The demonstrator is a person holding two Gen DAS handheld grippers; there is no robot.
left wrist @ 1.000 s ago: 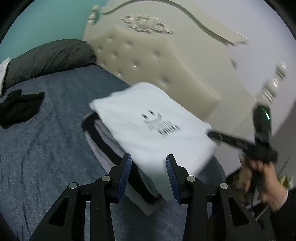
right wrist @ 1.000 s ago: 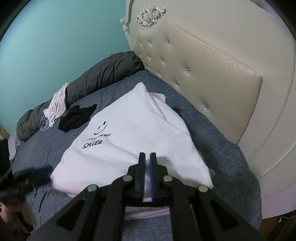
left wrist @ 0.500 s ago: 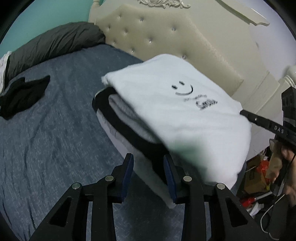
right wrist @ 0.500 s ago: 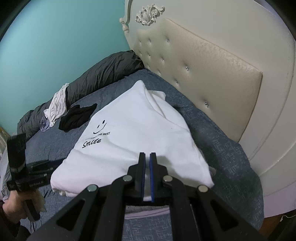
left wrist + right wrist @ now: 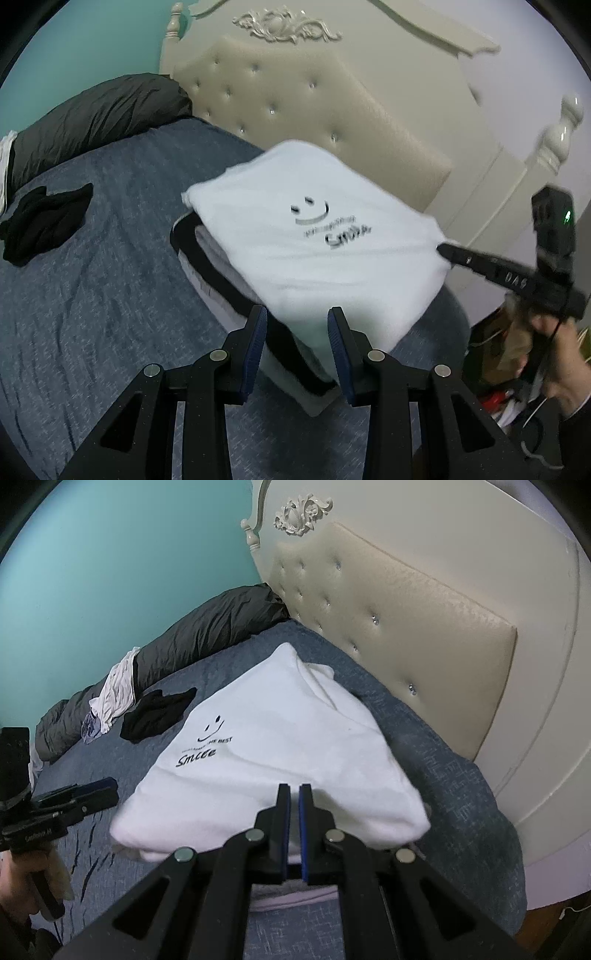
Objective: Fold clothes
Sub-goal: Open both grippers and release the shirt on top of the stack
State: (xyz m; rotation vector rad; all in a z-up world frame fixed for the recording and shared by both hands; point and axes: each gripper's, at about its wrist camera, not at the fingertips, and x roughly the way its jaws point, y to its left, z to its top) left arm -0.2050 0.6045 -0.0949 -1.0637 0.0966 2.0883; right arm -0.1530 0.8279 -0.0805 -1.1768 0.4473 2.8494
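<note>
Apparently right gripper (image 5: 291, 805) jaws pinching shirt (image 5: 280, 738)

— What sort of place is this?

— A bedroom in a home. A bed (image 5: 461, 805) with a blue-grey cover fills the view, and a cream tufted headboard (image 5: 406, 627) with a carved ornament (image 5: 301, 513) rises at two o'clock.

— Anything else?

— A dark rolled duvet (image 5: 192, 638) lies at ten o'clock along a teal wall (image 5: 110, 572), with loose clothes (image 5: 157, 714) beside it and a folded white top (image 5: 280, 753) in the middle.
</note>
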